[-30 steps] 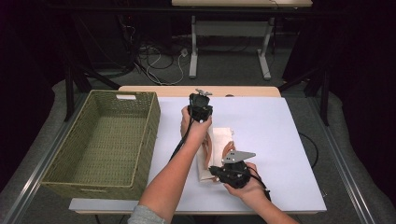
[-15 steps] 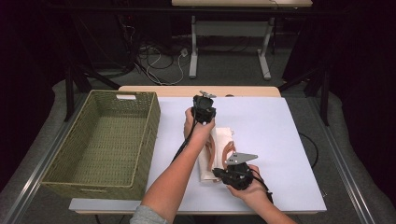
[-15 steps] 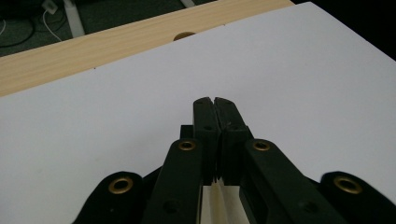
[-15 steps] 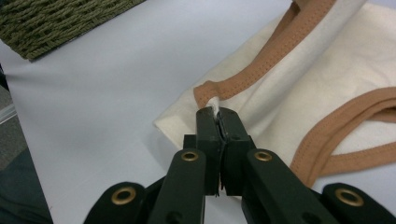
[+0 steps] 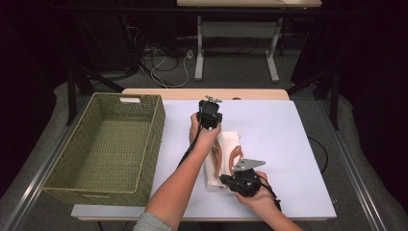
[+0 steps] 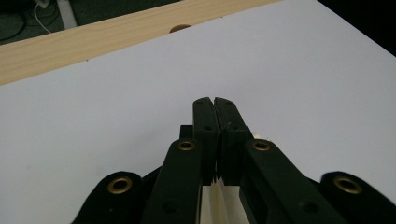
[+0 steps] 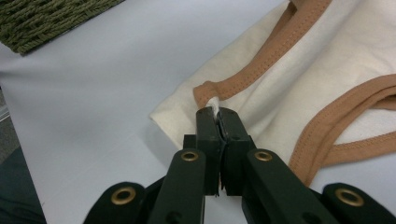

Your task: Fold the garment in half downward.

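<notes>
White sheet (image 5: 269, 139) covers the tabletop; a pale wood strip (image 5: 202, 94) shows along its far edge. Green woven basket (image 5: 108, 144), rectangular, sits at the left of the sheet, its right wall overlapping the sheet's left edge.

Cream cloth bag (image 5: 226, 149) with tan-brown handles lies near the middle of the sheet, well apart from the basket, between the two grippers. Fabric is plain cream, folded lengthwise into a narrow strip running front to back. In the right gripper view, the handles (image 7: 275, 44) are flat tan bands with visible stitching along the edges; one curves across the bag's upper part, another loops at the right.

Left gripper (image 5: 210, 115) is at the far end of the bag; in its own view the jaws are pressed together, with a sliver of cream fabric (image 6: 219, 200) caught low between them. Left gripper: clamped on the bag.

Right gripper (image 5: 230, 179) is at the near end of the bag, jaws closed tight on a pinch of cream fabric (image 7: 215, 103) at the bag's corner, next to a handle end.
</notes>
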`<state>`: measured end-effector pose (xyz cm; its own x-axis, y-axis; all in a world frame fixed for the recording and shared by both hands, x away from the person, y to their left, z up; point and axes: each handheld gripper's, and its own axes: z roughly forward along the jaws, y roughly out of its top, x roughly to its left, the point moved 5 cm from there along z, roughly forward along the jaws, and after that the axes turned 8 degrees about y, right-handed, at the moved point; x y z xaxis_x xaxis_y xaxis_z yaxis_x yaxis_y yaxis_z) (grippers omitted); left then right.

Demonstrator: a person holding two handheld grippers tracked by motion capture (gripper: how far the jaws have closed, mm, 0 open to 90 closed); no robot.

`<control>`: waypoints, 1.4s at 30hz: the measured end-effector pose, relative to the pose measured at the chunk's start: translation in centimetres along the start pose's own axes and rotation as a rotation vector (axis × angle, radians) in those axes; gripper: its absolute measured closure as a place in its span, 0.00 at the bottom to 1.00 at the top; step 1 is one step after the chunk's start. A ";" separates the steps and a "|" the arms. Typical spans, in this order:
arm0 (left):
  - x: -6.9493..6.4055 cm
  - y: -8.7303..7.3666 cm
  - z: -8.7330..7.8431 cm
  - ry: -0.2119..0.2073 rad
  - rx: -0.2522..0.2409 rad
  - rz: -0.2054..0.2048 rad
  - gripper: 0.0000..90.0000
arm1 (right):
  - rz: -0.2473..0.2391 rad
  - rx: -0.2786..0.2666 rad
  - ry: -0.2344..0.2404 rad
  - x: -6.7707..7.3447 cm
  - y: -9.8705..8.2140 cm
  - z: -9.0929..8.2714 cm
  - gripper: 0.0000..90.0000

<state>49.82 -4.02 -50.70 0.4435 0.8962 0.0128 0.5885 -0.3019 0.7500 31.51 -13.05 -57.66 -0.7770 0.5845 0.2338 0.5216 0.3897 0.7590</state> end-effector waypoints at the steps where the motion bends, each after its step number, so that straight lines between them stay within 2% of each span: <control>1: 0.0 0.0 0.1 0.000 0.003 0.003 0.98 | 0.003 -0.013 -0.004 0.0 0.0 0.1 0.98; 8: -0.2 -0.3 0.7 -0.007 0.017 0.000 0.97 | 0.010 -0.021 -0.006 -0.2 -0.1 0.0 0.98; 15: 0.0 -0.3 0.7 -0.015 0.005 -0.014 0.72 | 0.017 -0.013 -0.008 -0.3 -0.2 0.1 0.97; 18: 0.2 -0.3 0.5 -0.023 -0.002 -0.027 0.66 | 0.026 -0.016 -0.004 -0.4 -0.3 0.0 0.95; 23: 0.6 -0.5 0.3 -0.017 -0.013 -0.034 0.61 | 0.027 -0.028 -0.009 -0.5 -0.2 -0.3 0.85; 29: 1.1 -1.0 0.1 -0.015 -0.016 -0.049 0.56 | -0.013 -0.076 -0.014 -0.4 0.3 -1.0 0.70; 30: 1.1 -1.1 0.1 -0.017 -0.018 -0.060 0.55 | -0.012 -0.076 -0.012 -0.4 0.3 -1.2 0.69; 32: 1.2 -1.3 -0.1 -0.016 -0.014 -0.056 0.54 | -0.016 -0.098 -0.011 -0.4 0.6 -1.5 0.65; 36: 1.5 -1.6 -0.4 -0.003 -0.029 -0.040 0.50 | -0.012 -0.132 -0.030 -0.6 1.2 -2.1 0.63; 38: 1.6 -1.7 -0.6 0.001 -0.035 -0.051 0.47 | -0.009 -0.142 -0.041 -0.9 1.7 -2.4 0.63; 40: 1.7 -1.8 -0.7 -0.006 -0.039 -0.052 0.46 | 0.000 -0.153 -0.057 -1.2 2.1 -2.5 0.62; 42: 1.8 -1.9 -0.9 -0.016 -0.040 -0.053 0.44 | -0.019 -0.154 -0.069 -1.5 2.6 -2.5 0.60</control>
<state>48.89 -1.57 -51.50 0.4230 0.9053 -0.0378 0.5838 -0.2405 0.7755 33.18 -14.72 -54.49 -0.7575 0.6273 0.1807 0.4429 0.2905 0.8482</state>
